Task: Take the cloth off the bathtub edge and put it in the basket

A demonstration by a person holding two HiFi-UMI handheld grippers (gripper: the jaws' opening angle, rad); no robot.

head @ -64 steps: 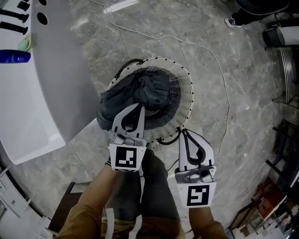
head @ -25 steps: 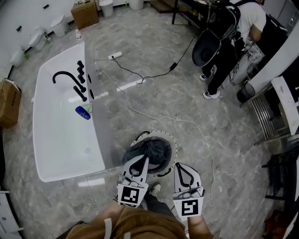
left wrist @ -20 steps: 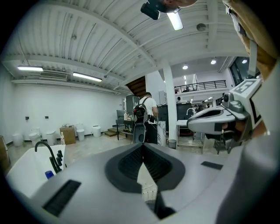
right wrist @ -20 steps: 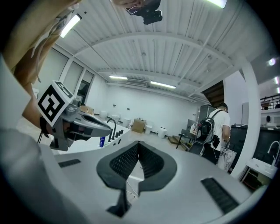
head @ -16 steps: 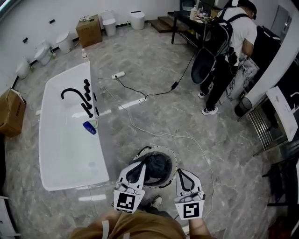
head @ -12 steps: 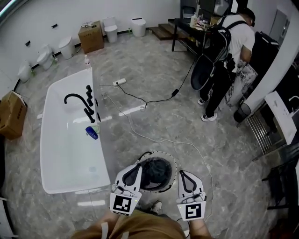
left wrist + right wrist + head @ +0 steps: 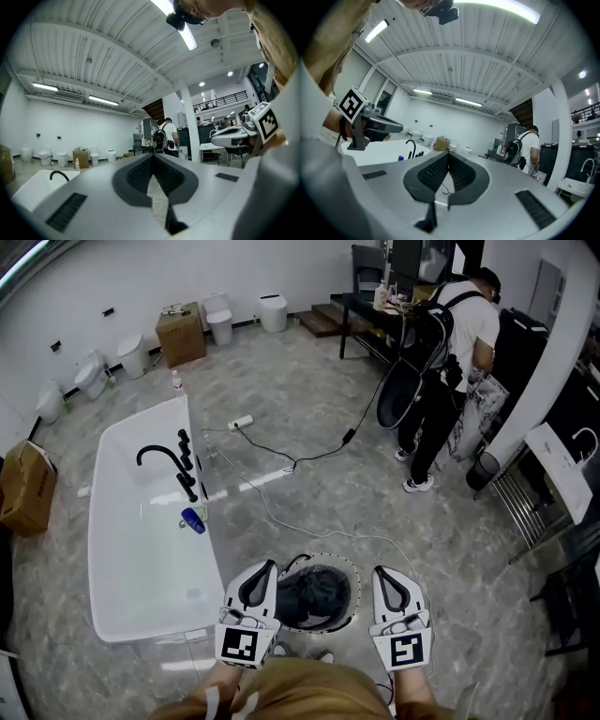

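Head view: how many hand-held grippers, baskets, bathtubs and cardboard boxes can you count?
Hand-held grippers: 2, the left hand-held gripper and the right hand-held gripper
Basket: 1
Bathtub: 1
Cardboard boxes: 2, one by the far wall, one at the left edge
Total: 6

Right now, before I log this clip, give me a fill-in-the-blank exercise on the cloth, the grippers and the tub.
1. The dark cloth lies inside the round ____.
2. The left gripper and the right gripper are empty, each with its jaws ____.
3. The blue bottle sits on the rim of the white ____.

Missing words: basket; shut; bathtub.
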